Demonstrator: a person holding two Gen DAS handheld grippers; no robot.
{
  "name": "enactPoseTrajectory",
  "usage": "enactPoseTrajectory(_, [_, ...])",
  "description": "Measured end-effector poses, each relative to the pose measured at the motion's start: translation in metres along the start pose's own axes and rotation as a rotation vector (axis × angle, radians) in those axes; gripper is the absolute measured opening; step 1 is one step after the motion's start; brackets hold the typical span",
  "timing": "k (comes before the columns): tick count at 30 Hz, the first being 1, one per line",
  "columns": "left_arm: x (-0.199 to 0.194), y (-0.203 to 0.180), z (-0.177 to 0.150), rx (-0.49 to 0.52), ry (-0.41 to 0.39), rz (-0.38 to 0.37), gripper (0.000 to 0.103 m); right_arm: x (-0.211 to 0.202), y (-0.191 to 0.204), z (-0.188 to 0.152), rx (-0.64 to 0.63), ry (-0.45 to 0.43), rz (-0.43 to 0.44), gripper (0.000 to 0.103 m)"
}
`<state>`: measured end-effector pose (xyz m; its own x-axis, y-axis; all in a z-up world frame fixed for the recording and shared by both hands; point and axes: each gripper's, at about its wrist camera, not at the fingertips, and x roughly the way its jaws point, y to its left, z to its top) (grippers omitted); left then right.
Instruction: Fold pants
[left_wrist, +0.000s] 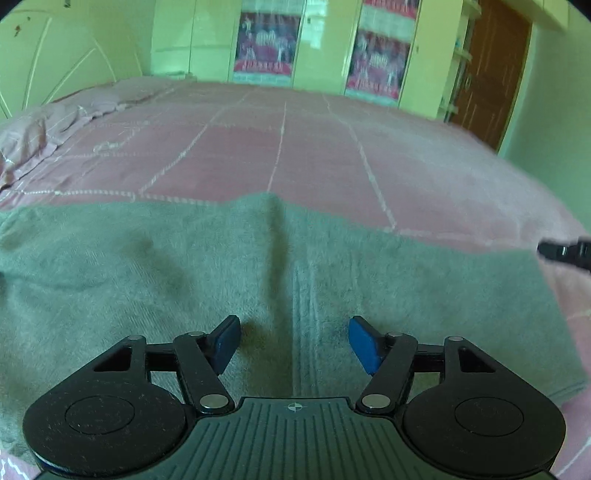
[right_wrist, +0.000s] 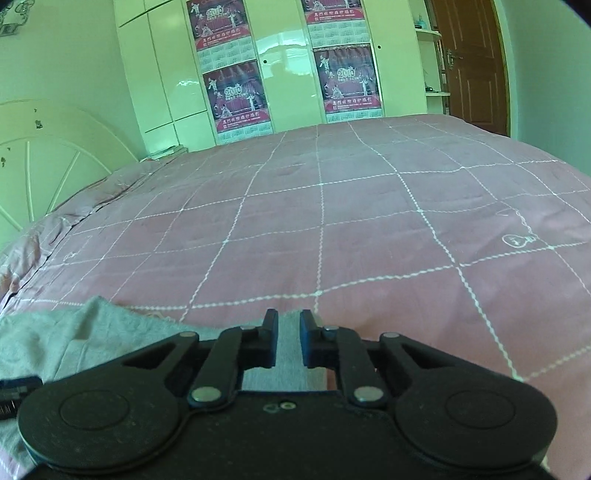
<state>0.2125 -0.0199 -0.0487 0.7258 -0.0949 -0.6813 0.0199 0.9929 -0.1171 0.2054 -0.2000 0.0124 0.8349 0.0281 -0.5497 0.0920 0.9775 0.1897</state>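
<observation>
Grey pants (left_wrist: 147, 266) lie flat across the near side of the bed, with a crease running down their middle. My left gripper (left_wrist: 294, 341) hovers over them, open, its blue pads (left_wrist: 364, 345) wide apart with nothing pinched. A dark tip of the right gripper (left_wrist: 565, 251) shows at the pants' right end. In the right wrist view, my right gripper (right_wrist: 289, 332) has its jaws nearly together on a strip of the grey pants (right_wrist: 74, 332) at their edge. Part of the left gripper (right_wrist: 18, 391) peeks in at the far left.
A pink quilt with white grid stitching (right_wrist: 332, 221) covers the bed beyond the pants. A pillow (left_wrist: 37, 125) and a white headboard (right_wrist: 37, 155) sit at the left. Wardrobes with posters (right_wrist: 284, 66) and a brown door (right_wrist: 472, 62) stand behind.
</observation>
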Motion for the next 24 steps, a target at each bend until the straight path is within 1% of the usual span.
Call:
enactPoseTrajectory(1, [0.003, 0.001, -0.003, -0.011, 0.000, 0.001, 0.068, 0.014, 0.001, 0.000, -0.006, 0.038, -0.017, 0.004])
enactPoseTrajectory(3, [0.005, -0.002, -0.008, 0.016, -0.016, 0.011, 0.070, 0.039, -0.002, -0.007, -0.021, 0.117, -0.035, 0.004])
enactPoseTrajectory(5, [0.003, -0.003, -0.011, 0.032, -0.027, 0.011, 0.071, 0.041, 0.001, -0.009, -0.049, 0.116, -0.036, 0.003])
enactPoseTrajectory(6, [0.003, -0.002, -0.010, 0.033, -0.027, 0.007, 0.071, 0.035, 0.001, -0.008, -0.053, 0.102, -0.030, 0.004])
enactPoseTrajectory(9, [-0.006, 0.005, -0.010, 0.010, -0.038, -0.021, 0.074, -0.001, -0.010, -0.010, 0.022, -0.010, 0.024, 0.011])
enactPoseTrajectory(11, [-0.019, 0.008, -0.015, 0.016, -0.060, -0.018, 0.086, -0.030, -0.018, -0.019, 0.053, -0.057, 0.035, 0.011])
enactPoseTrajectory(12, [-0.030, 0.011, -0.021, 0.019, -0.090, -0.019, 0.097, -0.044, -0.020, -0.026, 0.063, -0.079, 0.044, 0.013])
enactPoseTrajectory(13, [-0.040, 0.015, -0.027, 0.024, -0.119, -0.018, 0.100, -0.058, -0.023, -0.036, 0.074, -0.098, 0.050, 0.015])
enactPoseTrajectory(15, [-0.059, 0.025, -0.040, 0.040, -0.146, -0.011, 0.100, -0.079, -0.026, -0.053, 0.095, -0.129, 0.047, 0.016])
enactPoseTrajectory(17, [-0.079, 0.038, -0.051, 0.043, -0.168, -0.003, 0.100, -0.096, -0.028, -0.069, 0.115, -0.140, 0.043, 0.018])
enactPoseTrajectory(18, [-0.088, 0.047, -0.055, 0.031, -0.175, 0.007, 0.100, -0.103, -0.028, -0.075, 0.124, -0.148, 0.033, 0.018])
enactPoseTrajectory(19, [-0.095, 0.056, -0.058, 0.012, -0.178, 0.009, 0.100, -0.107, -0.028, -0.081, 0.133, -0.151, 0.025, 0.021])
enactPoseTrajectory(21, [-0.113, 0.081, -0.066, -0.047, -0.210, 0.001, 0.100, -0.111, -0.031, -0.089, 0.151, -0.129, 0.011, 0.023])
enactPoseTrajectory(23, [-0.122, 0.108, -0.071, -0.123, -0.221, 0.005, 0.100, -0.110, -0.032, -0.090, 0.162, -0.106, 0.004, 0.024])
enactPoseTrajectory(24, [-0.123, 0.124, -0.073, -0.179, -0.221, 0.013, 0.100, -0.110, -0.031, -0.090, 0.158, -0.099, 0.010, 0.024])
